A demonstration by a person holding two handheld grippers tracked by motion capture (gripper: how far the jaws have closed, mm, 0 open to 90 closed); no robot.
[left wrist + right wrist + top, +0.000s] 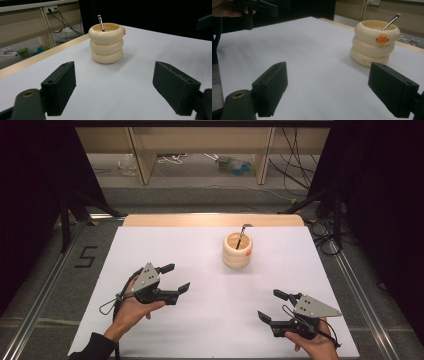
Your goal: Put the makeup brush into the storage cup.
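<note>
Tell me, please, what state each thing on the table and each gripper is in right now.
Cream ringed cup: upright, on the white table.
Thin tool: standing tilted in the cup.
Left gripper: open, holding nothing.
Right gripper: open, holding nothing.
</note>
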